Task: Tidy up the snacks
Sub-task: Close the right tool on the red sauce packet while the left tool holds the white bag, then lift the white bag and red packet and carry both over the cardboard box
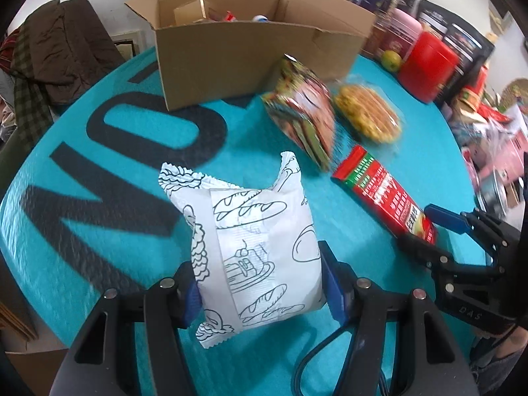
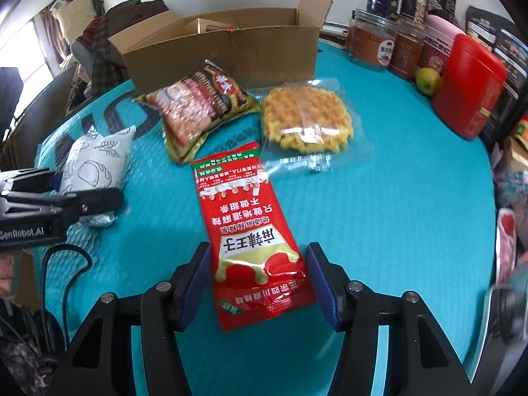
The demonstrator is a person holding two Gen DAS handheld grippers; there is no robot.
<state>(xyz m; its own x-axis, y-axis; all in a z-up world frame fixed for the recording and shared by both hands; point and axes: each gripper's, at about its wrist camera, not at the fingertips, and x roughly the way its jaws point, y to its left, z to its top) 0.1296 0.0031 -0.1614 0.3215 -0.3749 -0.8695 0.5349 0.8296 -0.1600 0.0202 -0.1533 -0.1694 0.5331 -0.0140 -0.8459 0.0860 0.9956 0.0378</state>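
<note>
On my left, my left gripper (image 1: 260, 283) pinches the white bread packet (image 1: 254, 241) across its middle — both blue pads press its sides, and it looks lifted just off the teal mat (image 1: 99, 231). Behind it stands the open cardboard box (image 1: 244, 56), with the noodle packet (image 2: 204, 105) and the wrapped waffle (image 2: 307, 118) lying just in front of it. To the right, my right gripper (image 2: 259, 285) has its pads on either edge of the red snack sachet (image 2: 254, 237) — gripping it, as far as I can tell.
</note>
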